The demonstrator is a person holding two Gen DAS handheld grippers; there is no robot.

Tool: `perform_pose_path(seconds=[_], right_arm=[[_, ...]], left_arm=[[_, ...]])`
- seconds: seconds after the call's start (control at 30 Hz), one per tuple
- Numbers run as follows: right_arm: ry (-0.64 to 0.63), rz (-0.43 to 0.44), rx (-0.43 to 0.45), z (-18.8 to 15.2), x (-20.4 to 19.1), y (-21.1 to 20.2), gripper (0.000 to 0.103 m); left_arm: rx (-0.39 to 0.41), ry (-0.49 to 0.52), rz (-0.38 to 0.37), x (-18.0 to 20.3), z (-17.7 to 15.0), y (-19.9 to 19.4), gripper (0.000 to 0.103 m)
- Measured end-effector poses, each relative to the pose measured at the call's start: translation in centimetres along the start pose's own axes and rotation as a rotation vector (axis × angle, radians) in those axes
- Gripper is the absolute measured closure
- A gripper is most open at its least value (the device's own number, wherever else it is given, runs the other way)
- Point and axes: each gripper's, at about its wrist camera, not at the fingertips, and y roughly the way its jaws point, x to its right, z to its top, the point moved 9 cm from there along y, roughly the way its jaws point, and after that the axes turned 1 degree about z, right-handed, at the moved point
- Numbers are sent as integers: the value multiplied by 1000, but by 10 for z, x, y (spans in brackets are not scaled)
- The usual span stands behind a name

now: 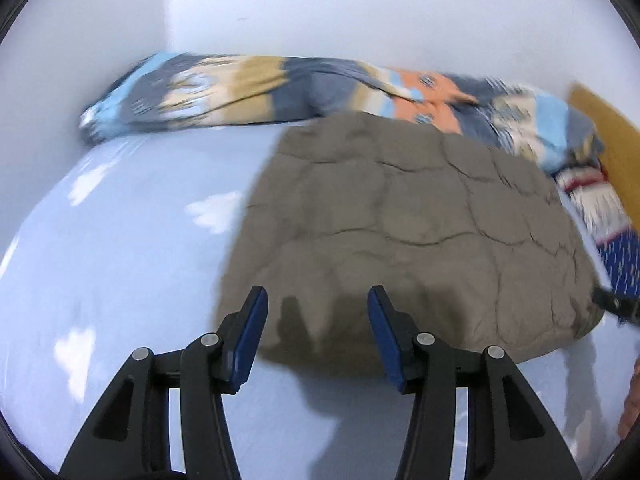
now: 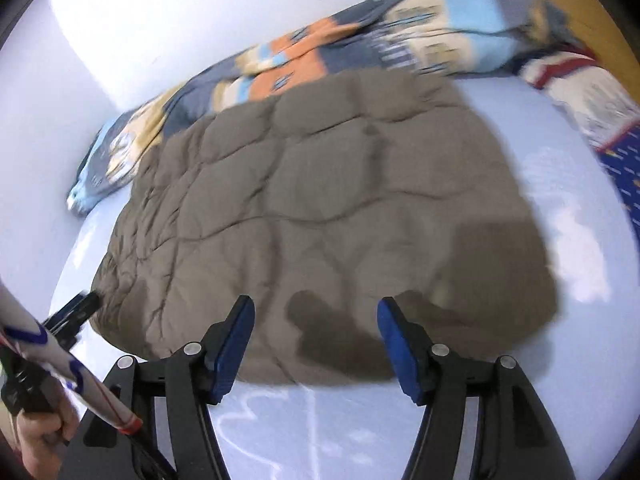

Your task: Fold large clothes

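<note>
A taupe quilted garment (image 1: 420, 220) lies spread flat on the bed, and the right wrist view shows it (image 2: 320, 184) too. My left gripper (image 1: 317, 294) hangs open over its near left edge, nothing between the blue pads. My right gripper (image 2: 316, 303) is open above the near edge further right, shadows of its fingers falling on the fabric. In the right wrist view the left gripper's black tip (image 2: 80, 308) sits at the garment's near left corner, held by a hand (image 2: 40, 436) in a patterned sleeve. The right gripper's tip (image 1: 616, 304) shows at the right edge of the left wrist view.
The bed has a pale blue sheet (image 1: 120, 240) with white cloud shapes. A bunched patterned blanket (image 1: 240, 88) runs along the white wall (image 1: 320, 8) behind the garment. A blue and red patterned pillow (image 2: 624, 172) and a wooden headboard (image 2: 580, 0) are at the right.
</note>
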Motion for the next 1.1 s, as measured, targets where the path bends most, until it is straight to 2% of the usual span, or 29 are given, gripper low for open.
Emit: perform_pose_path(seconds=[0.07, 0.13, 0.2, 0.23, 0.27, 0.3, 0.4, 0.53, 0.77, 0.93, 1.1], right_arm=[[28, -49, 31, -8, 21, -27, 35], [61, -80, 57, -20, 40, -47, 35], [102, -81, 83, -31, 52, -60, 35], [124, -80, 87, -36, 58, -63, 35], [136, -91, 89, -37, 62, -63, 39], [138, -100, 100, -36, 64, -62, 46], [121, -136, 135, -24, 73, -55, 52], [161, -105, 115, -18, 80, -36, 52], [106, -167, 43, -31, 72, 1, 51], [74, -201, 28, -32, 70, 10, 50], [78, -196, 10, -35, 74, 17, 49]], left_arm=[[37, -53, 20, -19, -12, -11, 52], [40, -26, 98, -30, -23, -10, 52], [21, 12, 100, -31, -26, 1, 52], [29, 17, 126, -34, -26, 3, 52], [30, 23, 138, -34, -26, 5, 52], [26, 25, 131, -33, -25, 9, 52], [35, 29, 117, -27, -20, 18, 52], [23, 50, 129, -21, -17, 35, 52], [41, 108, 162, -6, -17, 44, 52], [33, 122, 169, -6, -17, 50, 51], [35, 142, 188, -5, -17, 52, 50]])
